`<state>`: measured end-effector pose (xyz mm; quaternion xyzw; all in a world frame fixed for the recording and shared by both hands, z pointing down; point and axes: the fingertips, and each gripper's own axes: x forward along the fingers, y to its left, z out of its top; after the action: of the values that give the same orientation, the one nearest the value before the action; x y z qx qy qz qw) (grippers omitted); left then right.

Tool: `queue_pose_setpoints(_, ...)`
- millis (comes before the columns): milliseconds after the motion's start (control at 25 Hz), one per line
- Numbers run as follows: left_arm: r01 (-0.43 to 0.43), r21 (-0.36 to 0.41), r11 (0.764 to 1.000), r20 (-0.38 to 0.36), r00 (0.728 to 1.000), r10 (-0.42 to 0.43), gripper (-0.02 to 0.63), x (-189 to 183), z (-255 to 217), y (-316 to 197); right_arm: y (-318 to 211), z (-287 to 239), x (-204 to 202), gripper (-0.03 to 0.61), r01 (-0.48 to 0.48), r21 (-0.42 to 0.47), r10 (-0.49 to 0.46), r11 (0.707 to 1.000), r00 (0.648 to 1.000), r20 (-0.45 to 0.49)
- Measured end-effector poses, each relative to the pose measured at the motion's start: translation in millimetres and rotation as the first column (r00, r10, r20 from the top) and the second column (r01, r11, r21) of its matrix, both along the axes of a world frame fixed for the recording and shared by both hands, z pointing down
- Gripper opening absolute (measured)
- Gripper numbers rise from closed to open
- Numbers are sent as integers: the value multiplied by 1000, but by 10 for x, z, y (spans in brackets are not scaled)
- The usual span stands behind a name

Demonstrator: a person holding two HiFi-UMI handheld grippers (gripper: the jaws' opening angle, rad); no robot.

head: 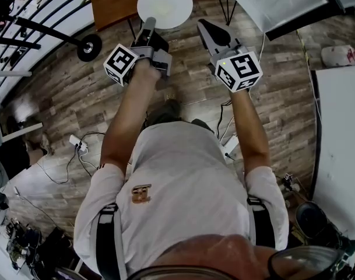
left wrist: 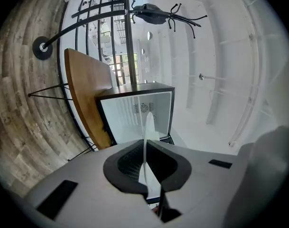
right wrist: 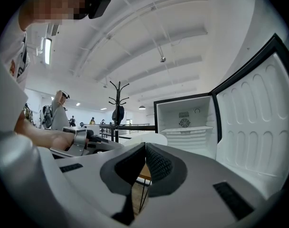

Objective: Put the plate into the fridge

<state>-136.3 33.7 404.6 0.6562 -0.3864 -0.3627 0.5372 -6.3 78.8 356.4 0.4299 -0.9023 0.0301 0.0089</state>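
Observation:
My left gripper [head: 148,21] is shut on the rim of a white plate [head: 164,3], held out level over the wood floor. In the left gripper view the plate [left wrist: 148,125] shows edge-on between the dark pads [left wrist: 127,167], with the open fridge [left wrist: 135,110] straight ahead. My right gripper [head: 203,23] is beside it on the right, shut and empty. In the right gripper view its tips [right wrist: 145,144] meet. Beyond them are the plate [right wrist: 149,137], the fridge's white inside with a shelf [right wrist: 184,129], and the swung-open door [right wrist: 251,122].
A wooden tabletop [head: 113,2] stands left of the fridge, on thin black legs. The open fridge door [head: 270,2] reaches out at the upper right. A black coat stand [left wrist: 153,13] and railing are behind. Cables and a power strip [head: 78,143] lie on the floor; a white counter [head: 340,144] is at the right.

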Motion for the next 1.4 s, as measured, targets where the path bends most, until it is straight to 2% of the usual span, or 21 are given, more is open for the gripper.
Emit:
queue_pose_setpoints(480,-20,-36,999,-9,1000,20,25,-1,158,-1109,-1020,-10,-93,32,-54,-2,54,999,998,-28)
queue_pose_setpoints(920,-49,-70,996,6,999,49,25,-82,327,-1897,-1813,93,-207,32,-89,-14,89,996,996,-19)
queue_pose_setpoints(1400,-52,-99,994,8,999,53,24,-33,474,-2338,-2243,130,-182,32,-97,-18,96,995,995,-31)
